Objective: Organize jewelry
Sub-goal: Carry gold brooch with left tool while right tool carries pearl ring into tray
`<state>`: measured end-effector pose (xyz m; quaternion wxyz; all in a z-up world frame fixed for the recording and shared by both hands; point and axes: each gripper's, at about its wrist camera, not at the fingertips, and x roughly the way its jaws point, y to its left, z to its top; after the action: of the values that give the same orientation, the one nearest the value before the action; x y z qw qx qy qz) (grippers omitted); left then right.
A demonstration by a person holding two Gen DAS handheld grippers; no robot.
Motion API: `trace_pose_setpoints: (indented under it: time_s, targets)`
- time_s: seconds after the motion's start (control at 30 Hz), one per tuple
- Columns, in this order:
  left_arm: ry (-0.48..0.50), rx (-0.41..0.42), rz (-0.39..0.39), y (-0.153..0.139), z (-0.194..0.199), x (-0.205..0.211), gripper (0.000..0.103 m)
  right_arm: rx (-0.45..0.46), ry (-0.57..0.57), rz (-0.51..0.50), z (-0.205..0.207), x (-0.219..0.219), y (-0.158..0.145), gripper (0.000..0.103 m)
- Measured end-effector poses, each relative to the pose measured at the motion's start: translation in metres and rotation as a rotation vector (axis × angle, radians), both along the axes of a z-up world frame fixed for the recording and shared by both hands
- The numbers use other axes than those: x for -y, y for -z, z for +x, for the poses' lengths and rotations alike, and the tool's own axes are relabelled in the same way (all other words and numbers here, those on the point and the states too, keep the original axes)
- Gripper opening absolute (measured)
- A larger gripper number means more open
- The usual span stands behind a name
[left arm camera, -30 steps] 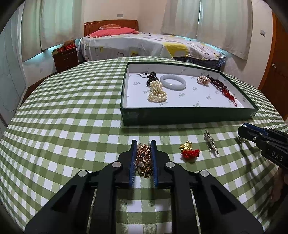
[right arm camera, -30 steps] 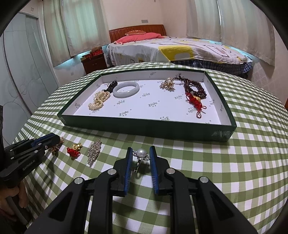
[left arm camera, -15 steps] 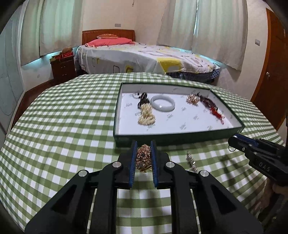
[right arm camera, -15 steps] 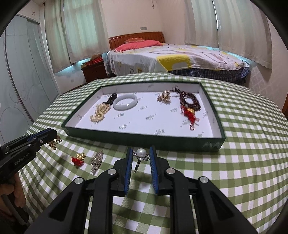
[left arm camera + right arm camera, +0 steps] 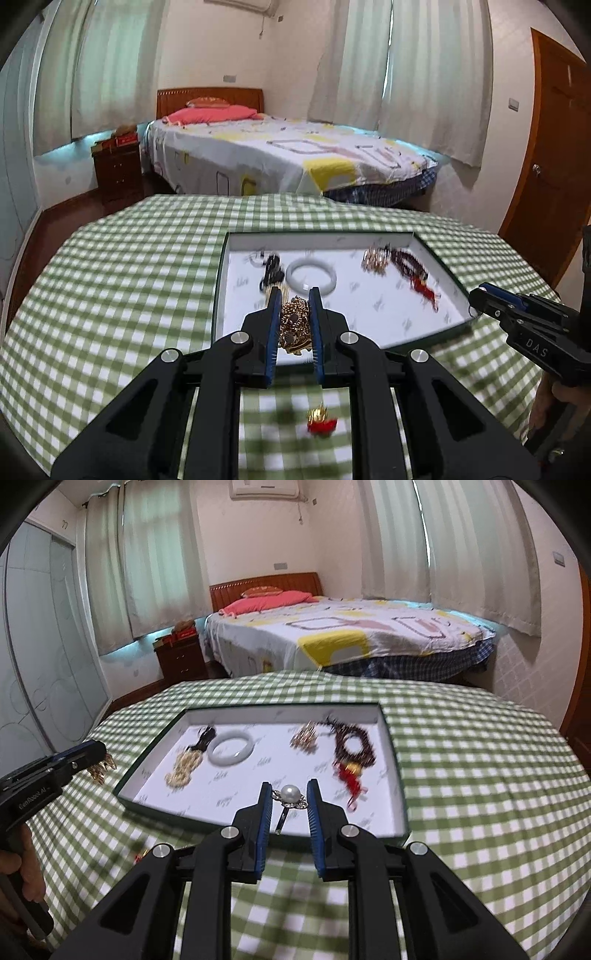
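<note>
Left wrist view: the left gripper (image 5: 294, 314) has its blue-padded fingers (image 5: 273, 325) closed on a gold filigree brooch (image 5: 294, 326), which hangs between the pads above the near edge of the green tray (image 5: 218, 295). Beyond the fingertips, on the tray's white lining, lie a pale jade bangle (image 5: 311, 278), a black cord piece (image 5: 271, 267) just to its left, a small gold-and-pearl cluster (image 5: 375, 259) and a dark bead bracelet with a red tassel (image 5: 415, 275) toward the right. Below the fingers, on the green checked bench (image 5: 110, 295), a small red-and-gold charm (image 5: 320, 421) rests outside the tray, blurred. At the right edge the right gripper (image 5: 476, 297) reaches in beside the tray's near right corner, held by a hand (image 5: 550, 402). In the right wrist view, that gripper's fingers (image 5: 265, 812) are clamped on a pearl ring (image 5: 290, 797), the pearl sitting up between the pads and the band slanting down, over the near part of the tray. Further out in the tray are a string of cream pearls (image 5: 183, 770) at the left, touching the black cord piece and close to the bangle. At the left edge the other gripper shows with the gold brooch at its tip, over the bench just outside the tray's left wall. Past the bench stands a bed (image 5: 351, 635) with a patterned sheet and pink pillows (image 5: 269, 602), a dark wooden nightstand (image 5: 181, 657) beside it, and pale curtains (image 5: 461, 546) over the windows.
</note>
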<state>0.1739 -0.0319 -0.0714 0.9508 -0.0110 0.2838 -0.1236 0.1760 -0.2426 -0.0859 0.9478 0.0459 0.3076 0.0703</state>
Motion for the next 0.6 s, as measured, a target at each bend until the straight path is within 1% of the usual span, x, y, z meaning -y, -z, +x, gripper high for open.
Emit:
trace_pose_setpoints:
  time_s: [0.17,0.27,0.37,0.6]
  targets:
    - [0.005,0.031,-0.012,-0.010,0.021,0.009,0.015,0.035,0.028,-0.007,0.016,0.011,-0.010,0.020]
    - [0.010,0.040,-0.012,-0.010,0.032,0.015,0.015,0.046,0.039,-0.008,0.024,0.016,-0.013,0.020]
    - [0.019,0.014,-0.002,0.001,0.045,0.021,0.015,0.038,0.052,-0.020,0.034,0.021,-0.007,0.020]
    - [0.030,-0.092,0.018,0.042,0.063,0.028,0.015,-0.061,0.063,-0.026,0.051,0.028,0.030,0.020]
